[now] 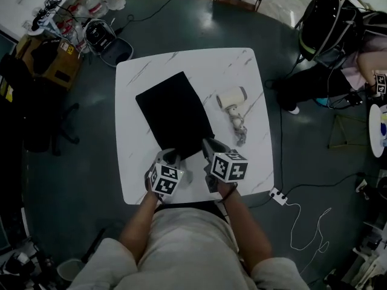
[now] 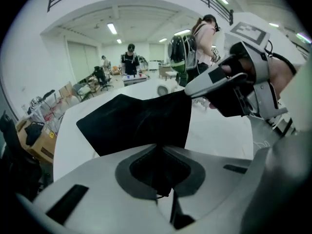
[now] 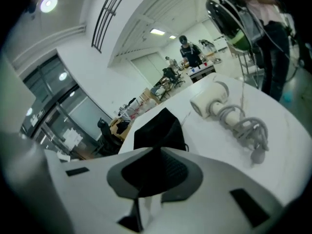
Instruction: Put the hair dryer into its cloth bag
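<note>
Cloth bag, black, lies across the middle of the white tabletop, slanting from the far left toward the near edge. Left gripper and right gripper sit side by side at the bag's near end, each with its jaws pinched shut on the fabric there. Hair dryer lies beside the bag toward the right edge, with its coiled cord on the side nearer the near edge; neither gripper touches it.
</note>
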`<action>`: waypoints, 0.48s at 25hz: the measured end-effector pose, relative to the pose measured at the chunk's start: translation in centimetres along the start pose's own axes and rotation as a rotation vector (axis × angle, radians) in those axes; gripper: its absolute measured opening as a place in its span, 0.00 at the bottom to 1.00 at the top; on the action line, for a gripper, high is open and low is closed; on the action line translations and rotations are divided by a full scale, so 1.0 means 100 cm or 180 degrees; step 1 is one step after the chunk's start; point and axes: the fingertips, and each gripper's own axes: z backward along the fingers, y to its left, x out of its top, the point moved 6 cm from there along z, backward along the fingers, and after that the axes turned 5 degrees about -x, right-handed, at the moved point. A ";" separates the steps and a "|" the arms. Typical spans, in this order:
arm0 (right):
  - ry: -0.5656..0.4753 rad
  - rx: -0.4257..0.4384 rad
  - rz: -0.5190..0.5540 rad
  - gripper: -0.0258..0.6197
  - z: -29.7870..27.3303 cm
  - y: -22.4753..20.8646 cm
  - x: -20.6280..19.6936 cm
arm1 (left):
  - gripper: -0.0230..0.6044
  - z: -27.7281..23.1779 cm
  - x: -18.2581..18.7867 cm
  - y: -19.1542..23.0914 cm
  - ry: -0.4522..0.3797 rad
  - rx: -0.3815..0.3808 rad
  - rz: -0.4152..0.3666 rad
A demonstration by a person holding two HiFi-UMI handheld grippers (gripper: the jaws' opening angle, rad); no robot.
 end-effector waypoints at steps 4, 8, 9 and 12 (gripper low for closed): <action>0.0063 -0.0204 0.0626 0.25 0.018 -0.006 -0.004 | 0.06 -0.008 0.013 -0.005 -0.0023 -0.0264 0.0184; -0.0008 -0.0459 0.0944 0.26 0.036 -0.022 0.003 | 0.06 -0.016 0.032 -0.006 -0.0055 -0.0507 0.0526; -0.0028 -0.0540 0.0998 0.26 0.044 -0.029 0.003 | 0.06 -0.018 0.035 -0.011 -0.0064 -0.0543 0.0579; -0.0064 -0.0794 0.1174 0.26 0.060 -0.052 0.007 | 0.06 -0.024 0.044 -0.022 -0.0082 -0.0633 0.0669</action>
